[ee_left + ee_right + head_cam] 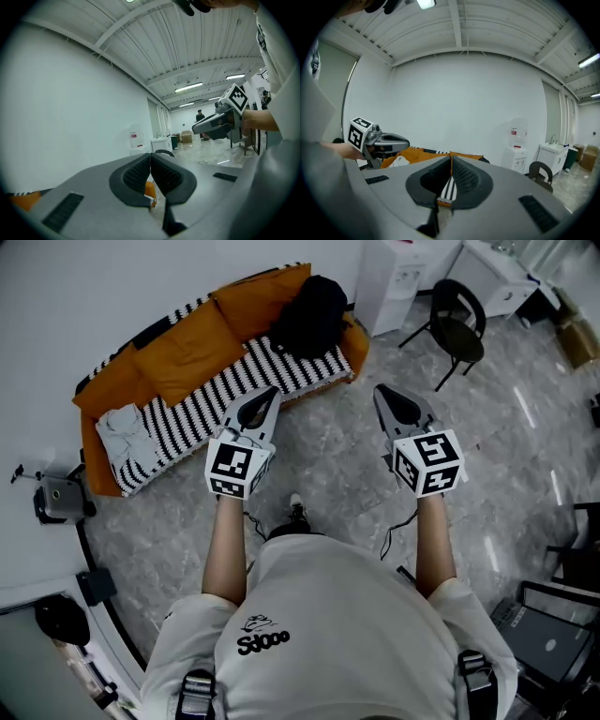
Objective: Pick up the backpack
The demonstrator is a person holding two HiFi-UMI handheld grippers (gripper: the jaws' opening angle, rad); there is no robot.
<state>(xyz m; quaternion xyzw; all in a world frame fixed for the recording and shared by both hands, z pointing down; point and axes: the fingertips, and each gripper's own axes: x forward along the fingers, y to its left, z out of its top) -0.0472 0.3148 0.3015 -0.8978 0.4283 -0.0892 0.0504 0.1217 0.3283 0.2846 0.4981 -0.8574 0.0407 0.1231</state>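
Observation:
A black backpack (310, 317) rests upright against the back cushions at the right end of an orange sofa (192, 351) with a black-and-white striped seat. Both grippers are held out in front of me above the grey floor, short of the sofa. My left gripper (263, 399) has its jaws together and holds nothing. The right gripper (387, 397) is shut and empty too. In the left gripper view my left gripper (150, 157) shows closed pads, with the right gripper (220, 123) at the side. My right gripper (451, 160) points toward the sofa (423, 154).
A white blanket (124, 434) lies at the sofa's left end. A black chair (457, 326) and a white water dispenser (396, 276) stand right of the sofa. Camera gear (58, 500) sits on the floor at left, dark equipment (553, 638) at lower right.

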